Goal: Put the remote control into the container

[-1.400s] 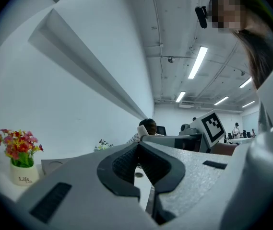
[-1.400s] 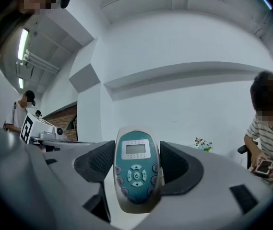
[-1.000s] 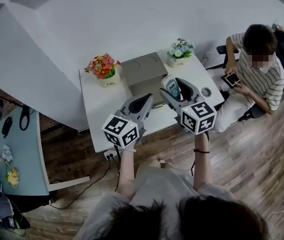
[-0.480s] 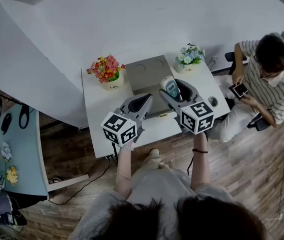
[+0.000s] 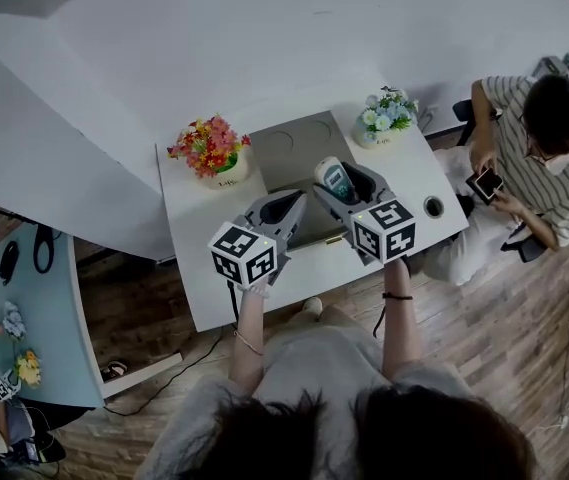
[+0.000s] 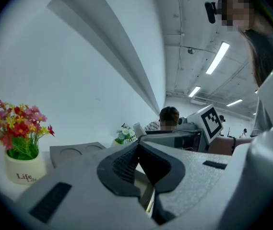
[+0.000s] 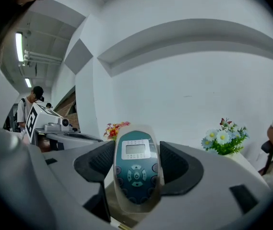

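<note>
The remote control (image 5: 332, 177) is pale with a teal face and a small screen (image 7: 136, 169). My right gripper (image 5: 338, 184) is shut on it and holds it upright above the grey container (image 5: 305, 230) on the white table (image 5: 214, 293). The container's open lid (image 5: 289, 140), with two round recesses, lies behind it. My left gripper (image 5: 284, 208) hovers at the container's left side, jaws shut with nothing between them (image 6: 139, 147). In the left gripper view the lid (image 6: 74, 152) shows ahead.
A pot of red and orange flowers (image 5: 209, 148) stands left of the container, a pot of blue and white flowers (image 5: 384, 116) to its right. A round hole (image 5: 433, 206) is in the table's right end. A seated person (image 5: 539, 153) holds a phone beside it.
Both grippers have edged forward over the table, and the remote now hangs further over the container. The seated person has shifted a little to the right in view.
</note>
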Action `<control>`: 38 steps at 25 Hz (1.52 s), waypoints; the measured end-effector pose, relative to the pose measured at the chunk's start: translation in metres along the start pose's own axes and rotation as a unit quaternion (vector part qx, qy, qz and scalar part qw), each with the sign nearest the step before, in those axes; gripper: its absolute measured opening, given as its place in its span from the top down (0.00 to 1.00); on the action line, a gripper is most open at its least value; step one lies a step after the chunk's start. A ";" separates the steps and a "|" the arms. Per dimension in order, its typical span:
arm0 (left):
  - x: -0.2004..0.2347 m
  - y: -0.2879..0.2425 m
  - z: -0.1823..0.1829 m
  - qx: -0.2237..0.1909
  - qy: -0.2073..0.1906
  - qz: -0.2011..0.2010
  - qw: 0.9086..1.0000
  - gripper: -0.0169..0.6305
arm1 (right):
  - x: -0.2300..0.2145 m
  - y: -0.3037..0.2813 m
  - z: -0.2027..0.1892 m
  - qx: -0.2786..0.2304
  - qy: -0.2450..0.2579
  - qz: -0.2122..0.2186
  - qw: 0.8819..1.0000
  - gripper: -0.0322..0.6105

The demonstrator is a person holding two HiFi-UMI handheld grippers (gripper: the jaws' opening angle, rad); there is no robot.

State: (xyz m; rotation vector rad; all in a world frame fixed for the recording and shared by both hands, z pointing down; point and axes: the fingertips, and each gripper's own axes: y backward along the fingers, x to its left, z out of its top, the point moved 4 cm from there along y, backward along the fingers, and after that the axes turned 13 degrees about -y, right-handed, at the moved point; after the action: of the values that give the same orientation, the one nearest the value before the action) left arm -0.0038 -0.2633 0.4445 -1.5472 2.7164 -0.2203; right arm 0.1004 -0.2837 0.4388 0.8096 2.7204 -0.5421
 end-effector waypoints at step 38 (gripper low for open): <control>0.021 -0.012 -0.102 0.112 0.127 0.068 0.983 0.97 | -0.052 -0.086 -0.130 0.304 0.076 0.033 0.949 0.50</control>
State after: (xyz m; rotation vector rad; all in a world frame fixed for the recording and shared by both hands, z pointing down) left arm -0.0121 -0.2752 0.5486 -1.3491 2.8448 -0.7397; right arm 0.0773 -0.3205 0.5975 1.1099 2.6599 -1.3939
